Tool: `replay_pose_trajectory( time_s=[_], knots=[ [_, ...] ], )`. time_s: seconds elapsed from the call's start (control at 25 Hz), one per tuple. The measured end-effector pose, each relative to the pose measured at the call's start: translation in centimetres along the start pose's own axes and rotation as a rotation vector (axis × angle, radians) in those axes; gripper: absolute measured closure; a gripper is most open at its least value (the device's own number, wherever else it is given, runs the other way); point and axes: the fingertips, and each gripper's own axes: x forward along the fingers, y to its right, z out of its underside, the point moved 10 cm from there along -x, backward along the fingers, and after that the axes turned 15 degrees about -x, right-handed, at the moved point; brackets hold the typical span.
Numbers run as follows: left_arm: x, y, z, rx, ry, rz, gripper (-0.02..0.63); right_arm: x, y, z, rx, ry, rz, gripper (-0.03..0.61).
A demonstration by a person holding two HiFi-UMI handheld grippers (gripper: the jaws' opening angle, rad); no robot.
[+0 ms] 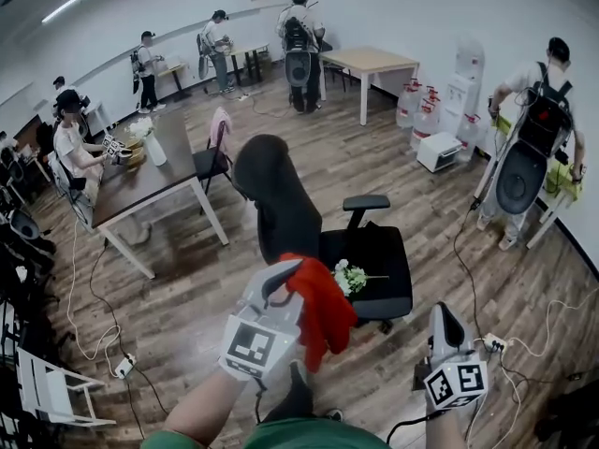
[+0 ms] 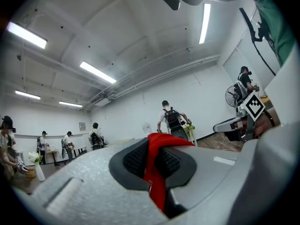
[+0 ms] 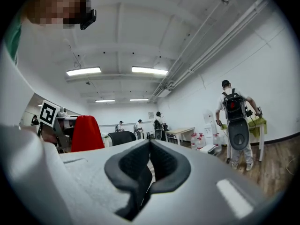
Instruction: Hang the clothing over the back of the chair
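A red piece of clothing [image 1: 324,312] hangs from my left gripper [image 1: 284,282], which is shut on its top edge just in front of the black office chair. The chair's tall back [image 1: 273,202] stands beyond the gripper, and its seat [image 1: 379,267] carries a small bunch of white flowers [image 1: 348,277]. In the left gripper view the red cloth [image 2: 156,175] is pinched between the dark pads [image 2: 136,159]. My right gripper [image 1: 446,327] is lower right of the chair, shut and empty [image 3: 149,165]; from it the red clothing [image 3: 87,133] and chair back [image 3: 121,137] show to the left.
A brown table [image 1: 154,183] with a white vase stands left of the chair, with a pink-draped chair [image 1: 218,140] behind it. Water jugs [image 1: 421,110] line the right wall. A power strip and cables [image 1: 494,344] lie on the floor at right. Several people stand around the room.
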Motion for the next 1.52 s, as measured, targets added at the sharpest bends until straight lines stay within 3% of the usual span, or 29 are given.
replay_pose_trajectory(
  time_s=[0.2, 0.4, 1.0, 1.2, 1.52],
  knots=[
    [4.6, -2.5, 0.5, 0.0, -0.003, 0.049, 0.592, 2.0, 1.3, 0.8, -0.013, -0.033, 0.049, 0.575],
    [9.6, -6.4, -0.4, -0.072, 0.0, 0.075, 0.591, 5.5, 2.7, 0.6, -0.036, -0.062, 0.091, 0.575],
    [21.3, -22.0, -5.5, -0.023, 0.025, 0.059, 0.592, 19.8, 0.7, -1.9, -0.066, -0.037, 0.084, 0.575],
    [21.4, -28.8, -8.5, -0.054, 0.094, -0.015, 0.592, 23.2, -0.5, -3.2, -0.09, -0.033, 0.09, 0.575],
    [18.6, -40.6, -10.1, -0.013, 0.142, -0.188, 0.591, 28.8, -3.8, 0.2, -0.056, -0.108, 0.036, 0.575]
  ],
)
